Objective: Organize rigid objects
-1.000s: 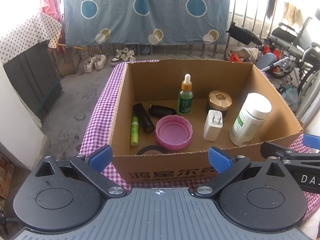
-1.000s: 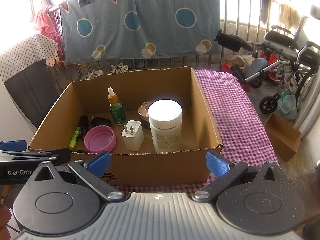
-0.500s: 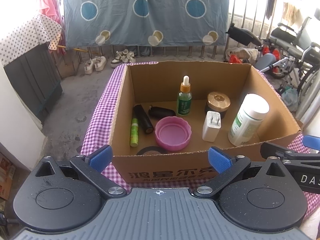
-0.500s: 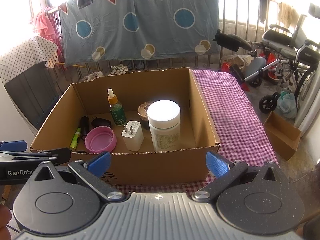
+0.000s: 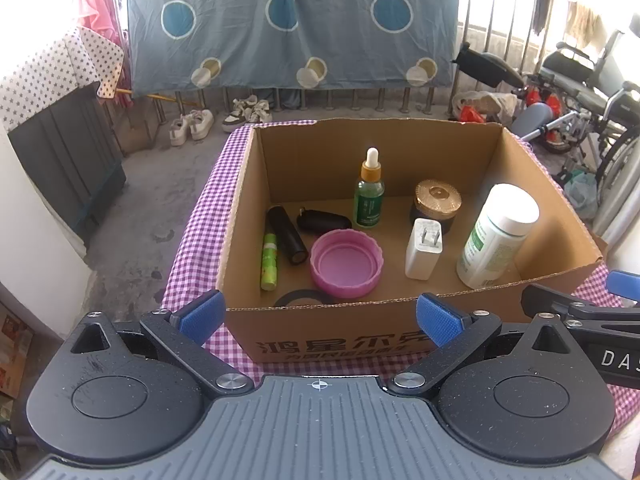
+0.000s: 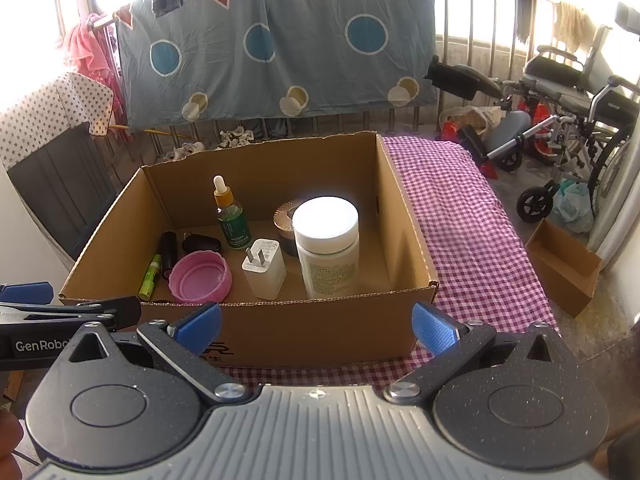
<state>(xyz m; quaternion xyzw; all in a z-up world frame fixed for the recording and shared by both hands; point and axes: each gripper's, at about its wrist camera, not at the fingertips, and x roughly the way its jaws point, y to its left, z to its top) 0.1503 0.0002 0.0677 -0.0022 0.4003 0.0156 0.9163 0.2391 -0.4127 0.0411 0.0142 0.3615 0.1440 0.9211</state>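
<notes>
An open cardboard box point(image 5: 552, 216) point(image 6: 404, 216) stands on a purple checked cloth. Inside are a white pill bottle point(image 5: 496, 236) point(image 6: 326, 252), a white charger plug point(image 5: 423, 254) point(image 6: 265, 269), a pink lid point(image 5: 346, 263) point(image 6: 200, 277), a green dropper bottle point(image 5: 369, 196) point(image 6: 232, 218), a gold-lidded jar point(image 5: 437, 204), a black tube point(image 5: 286, 235), a green stick point(image 5: 269, 262) and a black key fob point(image 5: 323, 221). My left gripper point(image 5: 318, 314) is open and empty in front of the box. My right gripper point(image 6: 316, 326) is open and empty there too.
The purple checked cloth point(image 6: 468, 232) covers the table right of the box. A small brown carton point(image 6: 564, 272) sits on the floor at right. A wheelchair point(image 6: 572, 120) and railing with a blue sheet point(image 6: 272, 40) stand behind.
Both grippers have drawn back slightly from the box and stay open. The objects in the box have not moved.
</notes>
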